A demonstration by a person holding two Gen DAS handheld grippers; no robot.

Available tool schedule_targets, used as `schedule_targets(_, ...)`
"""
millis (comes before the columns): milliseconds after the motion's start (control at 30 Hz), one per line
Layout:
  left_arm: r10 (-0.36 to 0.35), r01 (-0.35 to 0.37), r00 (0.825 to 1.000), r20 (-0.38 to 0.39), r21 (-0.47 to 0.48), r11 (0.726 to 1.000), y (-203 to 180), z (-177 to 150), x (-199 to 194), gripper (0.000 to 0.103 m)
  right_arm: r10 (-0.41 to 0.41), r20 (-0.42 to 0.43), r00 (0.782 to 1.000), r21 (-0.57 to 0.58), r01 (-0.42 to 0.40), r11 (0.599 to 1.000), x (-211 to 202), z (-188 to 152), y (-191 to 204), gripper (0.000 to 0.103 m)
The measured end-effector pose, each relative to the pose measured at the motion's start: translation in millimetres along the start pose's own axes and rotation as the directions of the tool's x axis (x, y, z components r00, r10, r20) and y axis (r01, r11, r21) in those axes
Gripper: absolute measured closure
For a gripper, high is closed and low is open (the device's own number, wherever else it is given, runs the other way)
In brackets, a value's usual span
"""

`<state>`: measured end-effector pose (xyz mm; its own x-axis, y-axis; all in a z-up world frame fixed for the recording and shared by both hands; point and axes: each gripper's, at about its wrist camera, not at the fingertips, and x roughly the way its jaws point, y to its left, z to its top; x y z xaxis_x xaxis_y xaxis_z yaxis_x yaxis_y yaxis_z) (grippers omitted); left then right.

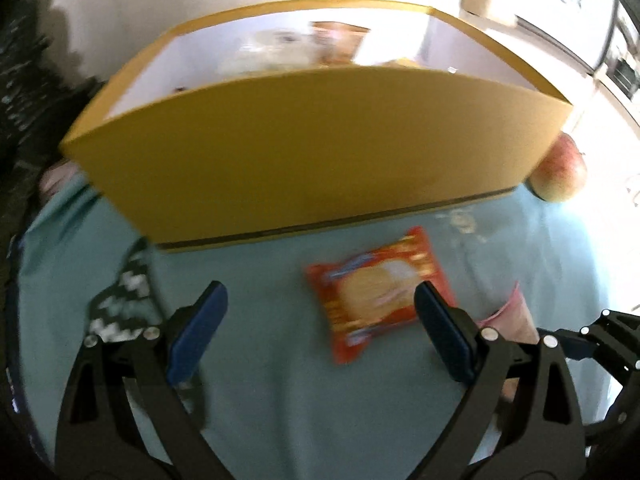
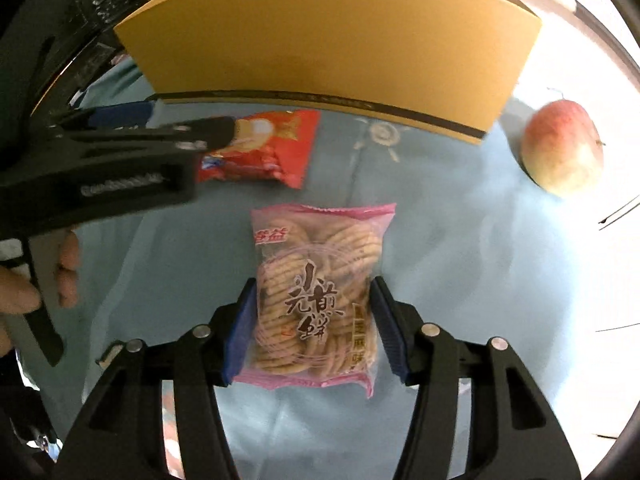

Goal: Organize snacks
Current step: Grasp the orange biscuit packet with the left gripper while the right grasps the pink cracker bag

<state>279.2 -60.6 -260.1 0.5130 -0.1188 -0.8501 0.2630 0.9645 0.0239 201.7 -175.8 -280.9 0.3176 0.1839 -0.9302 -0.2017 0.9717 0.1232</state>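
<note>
In front of the yellow box (image 2: 328, 40), the pink cracker bag (image 2: 318, 300) is bracketed, untouched, by the spread right tool (image 2: 314, 328), while the red snack packet (image 1: 380, 292) is overhung by the wide-spread, empty left tool (image 1: 320, 332).

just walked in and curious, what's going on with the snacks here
A person is tidying snacks on a blue cloth, holding a tool in each hand. The right tool straddles a pink pack of biscuits, jaws on either side but not clearly gripping yet. The left tool hangs open near a red snack packet. A yellow box behind already holds some items, and an apple sits beside it.
</note>
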Motion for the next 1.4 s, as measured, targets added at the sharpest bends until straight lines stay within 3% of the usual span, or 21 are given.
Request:
schedule_targets(200,0.011,-0.011,1.000,-0.012,0.014,1.000,-23,10,23,0.007,-0.001,-0.011,1.000,0.011,0.001,1.000,9,-7,-2,0.045)
schedule_targets(333,0.020,-0.022,0.997,-0.074,-0.032,0.999,-17,6,42,0.007,-0.009,-0.013,1.000,0.010,0.009,1.000,11,-6,1,0.045)
schedule_targets(433,0.007,-0.008,0.999,-0.039,-0.025,1.000,-8,-1,37,0.031,-0.005,-0.007,1.000,0.012,0.005,1.000,11,-6,3,0.045)
schedule_targets(467,-0.007,0.007,1.000,-0.026,0.005,1.000,-8,-3,33,0.044,-0.005,-0.003,1.000,0.013,0.005,1.000,11,-7,3,0.045)
schedule_targets(500,-0.013,0.013,1.000,-0.024,0.020,1.000,-7,-5,32,0.047,-0.005,0.000,1.000,0.016,0.005,1.000,12,-8,6,0.045)
schedule_targets(633,-0.028,0.028,1.000,-0.007,0.056,0.998,2,-23,18,0.052,0.000,0.011,1.000,0.024,-0.001,1.000,6,-20,-1,0.045)
schedule_targets(967,-0.037,0.037,0.999,0.018,0.032,0.999,10,-91,-20,0.052,-0.024,0.038,0.999,0.028,0.023,0.999,-3,-26,-5,0.040)
schedule_targets(1067,-0.025,0.023,0.999,0.028,0.040,0.999,10,-103,-25,0.050,-0.030,0.042,0.999,0.032,0.028,0.999,0,-23,0,0.032)
schedule_targets(1133,0.000,-0.001,1.000,0.028,0.033,0.999,11,-106,-25,0.037,-0.034,0.038,0.999,0.047,0.032,0.998,2,-21,3,0.027)
schedule_targets(1167,0.036,-0.037,0.999,0.027,0.013,0.999,14,-107,-24,0.015,-0.033,0.036,0.999,0.055,0.031,0.998,2,-20,3,0.026)
schedule_targets(1200,0.058,-0.058,0.998,0.007,-0.013,0.998,16,-109,-23,0.002,-0.033,0.030,0.999,0.064,0.031,0.997,3,-18,4,0.024)
schedule_targets(1267,0.031,-0.031,0.999,0.007,-0.073,0.997,23,-110,-22,0.002,-0.049,0.008,0.999,0.049,0.048,0.998,6,-15,9,0.023)
schedule_targets(1333,0.046,-0.045,0.999,0.024,-0.037,0.998,21,-114,-24,0.002,-0.097,-0.010,0.995,0.005,0.097,0.995,9,-13,17,0.030)
schedule_targets(1367,0.026,-0.025,0.999,0.035,-0.022,0.999,19,-114,-26,0.016,-0.106,0.000,0.994,0.018,0.106,0.994,7,-12,15,0.034)
schedule_targets(1400,0.001,-0.001,0.999,0.050,0.004,1.000,14,-114,-30,0.040,-0.082,0.008,0.997,0.050,0.082,0.995,5,-11,11,0.045)
